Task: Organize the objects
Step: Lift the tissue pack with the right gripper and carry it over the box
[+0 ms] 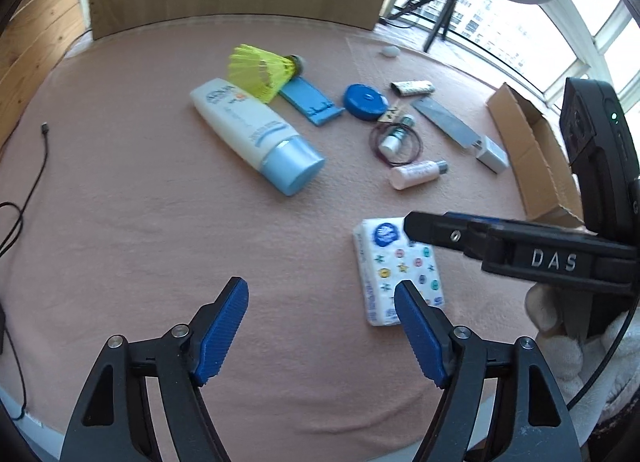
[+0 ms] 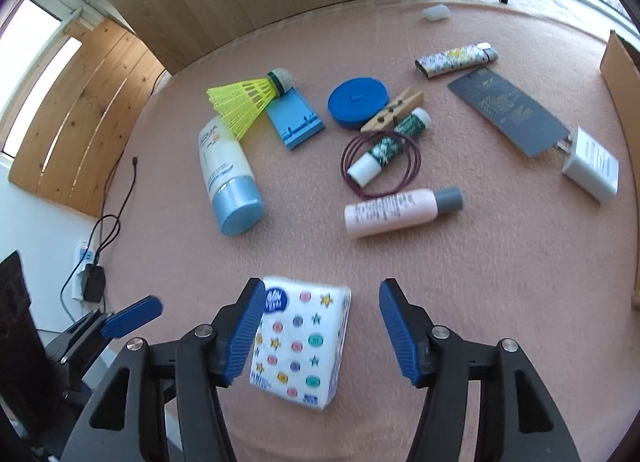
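A white tissue pack point(image 2: 304, 338) printed with stars and dots lies on the pink cloth point(image 2: 480, 262) between the jaws of my right gripper point(image 2: 322, 290). The left pad sits at the pack's edge and the right pad stands clear of it, so the gripper is open. In the left wrist view the same pack point(image 1: 384, 262) lies just right of my left gripper point(image 1: 320, 290), which is open with only cloth between its fingers. A black finger point(image 1: 440, 232) of the right gripper crosses above the pack's far end.
Beyond the pack lie a sunscreen tube point(image 2: 224, 174), yellow shuttlecock point(image 2: 244, 102), blue stand point(image 2: 294, 118), blue round case point(image 2: 358, 102), clothespin point(image 2: 394, 110), lip balm point(image 2: 388, 150), pink bottle point(image 2: 396, 212), lighter point(image 2: 456, 60), dark card point(image 2: 508, 114) and white charger point(image 2: 592, 166). A cardboard box point(image 1: 532, 154) stands right.
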{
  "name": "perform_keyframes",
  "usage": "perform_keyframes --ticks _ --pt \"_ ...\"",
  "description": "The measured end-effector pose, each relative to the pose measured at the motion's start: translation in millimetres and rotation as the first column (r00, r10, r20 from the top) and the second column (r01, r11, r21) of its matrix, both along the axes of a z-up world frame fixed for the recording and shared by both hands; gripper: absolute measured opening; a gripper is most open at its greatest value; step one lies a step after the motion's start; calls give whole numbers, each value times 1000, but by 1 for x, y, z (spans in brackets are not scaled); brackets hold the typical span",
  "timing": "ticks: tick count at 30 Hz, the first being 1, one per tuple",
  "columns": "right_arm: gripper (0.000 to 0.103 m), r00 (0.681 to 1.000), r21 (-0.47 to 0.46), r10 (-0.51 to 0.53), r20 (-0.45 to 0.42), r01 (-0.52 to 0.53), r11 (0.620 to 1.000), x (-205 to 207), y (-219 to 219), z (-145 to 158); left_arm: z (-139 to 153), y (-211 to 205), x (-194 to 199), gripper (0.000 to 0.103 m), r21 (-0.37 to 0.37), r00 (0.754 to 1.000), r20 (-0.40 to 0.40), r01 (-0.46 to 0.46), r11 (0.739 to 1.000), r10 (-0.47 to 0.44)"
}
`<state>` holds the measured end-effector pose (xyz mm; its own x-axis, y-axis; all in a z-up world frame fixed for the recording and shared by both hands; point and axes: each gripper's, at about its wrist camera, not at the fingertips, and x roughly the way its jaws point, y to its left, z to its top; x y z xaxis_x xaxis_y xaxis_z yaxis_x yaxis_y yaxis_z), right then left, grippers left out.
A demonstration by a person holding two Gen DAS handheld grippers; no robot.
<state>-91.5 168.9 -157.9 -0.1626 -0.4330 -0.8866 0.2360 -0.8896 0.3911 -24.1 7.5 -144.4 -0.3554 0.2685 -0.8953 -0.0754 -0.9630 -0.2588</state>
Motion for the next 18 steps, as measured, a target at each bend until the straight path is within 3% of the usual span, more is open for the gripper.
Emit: perform_keyframes --ticks 4,10,18 --pt "55 999 -40 2 44 -1 999 9 6 -4 -4 13 -6 79 75 996 34 79 994 -81" --pt "55 997 -59 26 74 -22 998 16 3 -9 -13 35 -7 79 80 987 49 151 985 -155" --pt "36 989 -101 50 141 -36 994 16 1 -24 -23 41 -8 74 104 981 70 172 980 -180"
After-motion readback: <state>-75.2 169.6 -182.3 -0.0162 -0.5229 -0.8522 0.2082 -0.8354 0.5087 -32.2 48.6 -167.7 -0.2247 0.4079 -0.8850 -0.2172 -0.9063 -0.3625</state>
